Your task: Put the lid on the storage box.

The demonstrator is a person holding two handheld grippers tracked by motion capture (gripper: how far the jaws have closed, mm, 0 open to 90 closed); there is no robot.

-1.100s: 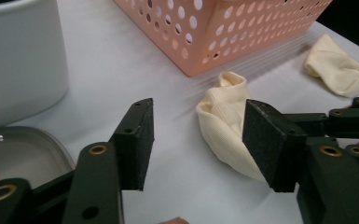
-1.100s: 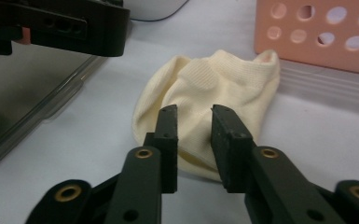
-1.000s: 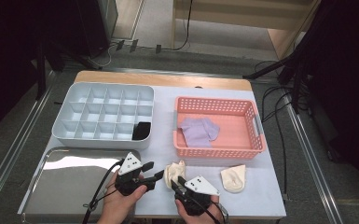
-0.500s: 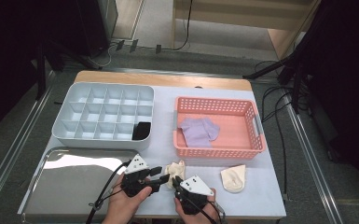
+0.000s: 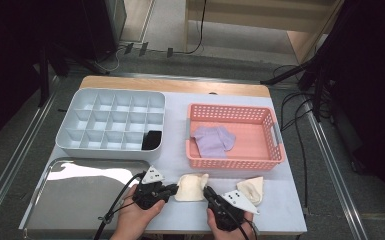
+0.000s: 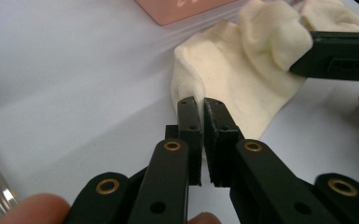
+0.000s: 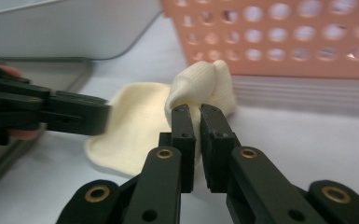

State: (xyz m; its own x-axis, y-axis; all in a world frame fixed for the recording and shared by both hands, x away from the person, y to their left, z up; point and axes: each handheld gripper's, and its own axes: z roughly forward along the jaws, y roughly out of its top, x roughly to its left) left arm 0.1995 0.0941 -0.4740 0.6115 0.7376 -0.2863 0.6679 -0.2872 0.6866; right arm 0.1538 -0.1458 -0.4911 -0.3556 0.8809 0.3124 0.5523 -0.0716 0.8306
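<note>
Both claws meet at one cream sock [image 5: 191,187] on the surface — left claw [image 5: 172,189] at its left edge, right claw [image 5: 209,192] opposite — another cream sock [image 5: 251,189] lying nearby.

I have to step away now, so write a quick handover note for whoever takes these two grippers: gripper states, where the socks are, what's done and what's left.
Left gripper: jaws have just been closing, now shut on one edge of the cream sock on the table, in front of the pink basket.
Right gripper: jaws just closed, shut on the bunched-up opposite end of the same sock.
Second cream sock: lies loose to the right of the right gripper.
Purple cloth: in the pink basket.
Divider tray: one dark item in its front right compartment.
Done: the sock is gripped at both ends.
Left: probably folding it and putting it away; second sock untouched.
</note>
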